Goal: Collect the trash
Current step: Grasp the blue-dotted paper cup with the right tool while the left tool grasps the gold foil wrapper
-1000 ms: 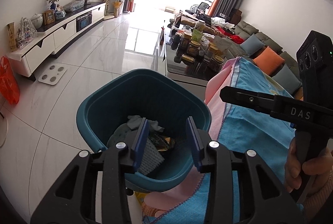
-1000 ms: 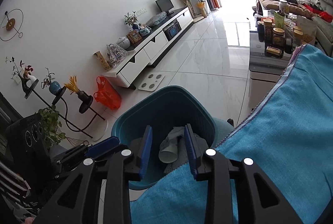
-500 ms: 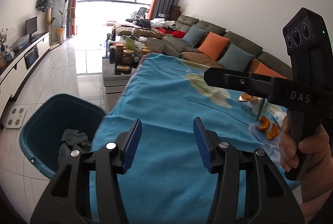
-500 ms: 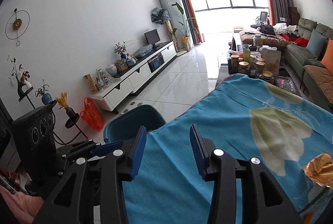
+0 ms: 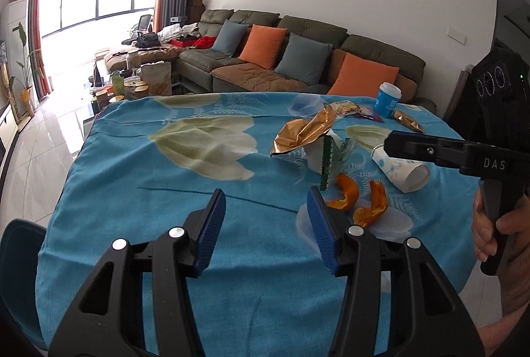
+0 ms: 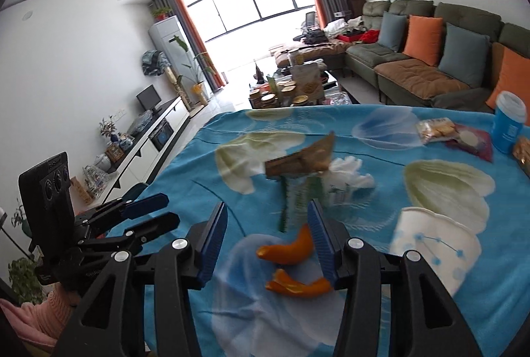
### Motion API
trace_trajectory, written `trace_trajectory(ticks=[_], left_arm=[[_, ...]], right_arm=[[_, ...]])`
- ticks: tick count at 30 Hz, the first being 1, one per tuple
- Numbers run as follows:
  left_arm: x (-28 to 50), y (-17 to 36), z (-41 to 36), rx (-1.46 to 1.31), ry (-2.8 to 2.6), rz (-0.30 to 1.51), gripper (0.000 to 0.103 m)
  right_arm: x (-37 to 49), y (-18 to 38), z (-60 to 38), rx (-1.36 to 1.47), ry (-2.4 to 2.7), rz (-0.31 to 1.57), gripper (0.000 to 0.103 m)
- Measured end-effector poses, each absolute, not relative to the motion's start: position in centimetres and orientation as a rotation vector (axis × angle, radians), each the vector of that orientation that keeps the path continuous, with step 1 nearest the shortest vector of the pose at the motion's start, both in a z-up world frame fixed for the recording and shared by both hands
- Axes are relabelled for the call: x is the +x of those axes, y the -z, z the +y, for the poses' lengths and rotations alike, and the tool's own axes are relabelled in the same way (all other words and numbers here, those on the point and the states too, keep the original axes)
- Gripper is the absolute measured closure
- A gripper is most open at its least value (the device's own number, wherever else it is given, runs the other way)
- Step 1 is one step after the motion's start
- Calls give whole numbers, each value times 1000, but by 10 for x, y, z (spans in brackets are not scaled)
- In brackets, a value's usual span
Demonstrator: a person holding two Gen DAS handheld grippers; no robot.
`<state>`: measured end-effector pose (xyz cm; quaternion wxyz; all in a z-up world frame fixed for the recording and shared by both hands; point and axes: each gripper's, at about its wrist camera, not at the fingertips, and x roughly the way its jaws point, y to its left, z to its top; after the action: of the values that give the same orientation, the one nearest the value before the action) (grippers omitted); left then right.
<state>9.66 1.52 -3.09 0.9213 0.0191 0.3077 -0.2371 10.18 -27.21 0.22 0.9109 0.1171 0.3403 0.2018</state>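
Trash lies on the blue flowered tablecloth (image 5: 165,191): two orange peels (image 5: 344,198) (image 6: 288,251), a gold foil wrapper (image 5: 304,131) (image 6: 304,158), a green-edged clear wrapper (image 5: 331,161) (image 6: 298,191), a tipped white paper cup (image 5: 404,171) (image 6: 437,241) and white tissue (image 6: 351,174). My left gripper (image 5: 266,221) is open and empty, just left of the peels. My right gripper (image 6: 266,234) is open and empty, hovering right over the peels. The teal trash bin (image 5: 16,257) shows at the lower left edge.
A blue cup with white lid (image 5: 387,98) (image 6: 508,125) and snack packets (image 5: 351,108) (image 6: 437,130) sit at the table's far side. A sofa with orange and grey cushions (image 5: 298,58) stands behind. A cluttered coffee table (image 6: 291,85) is beyond.
Both grippers swung away from the teal bin to the right, over the table. Both have opened wider. The trash on the cloth has come into view.
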Motion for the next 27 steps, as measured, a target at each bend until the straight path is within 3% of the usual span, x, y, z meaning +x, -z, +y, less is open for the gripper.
trace_trajectory(ticks=[12, 18, 22, 27], left_arm=[[144, 29, -52, 158, 583, 662, 59], [165, 32, -61, 121, 605, 706, 73], [170, 33, -61, 106, 628, 717, 92], [167, 31, -61, 112, 636, 700, 99]], right_arm=[[90, 43, -391, 468, -180, 750, 46], [98, 69, -409, 609, -205, 812, 40], [103, 79, -409, 682, -250, 836, 40], [105, 82, -407, 737, -309, 829, 42]])
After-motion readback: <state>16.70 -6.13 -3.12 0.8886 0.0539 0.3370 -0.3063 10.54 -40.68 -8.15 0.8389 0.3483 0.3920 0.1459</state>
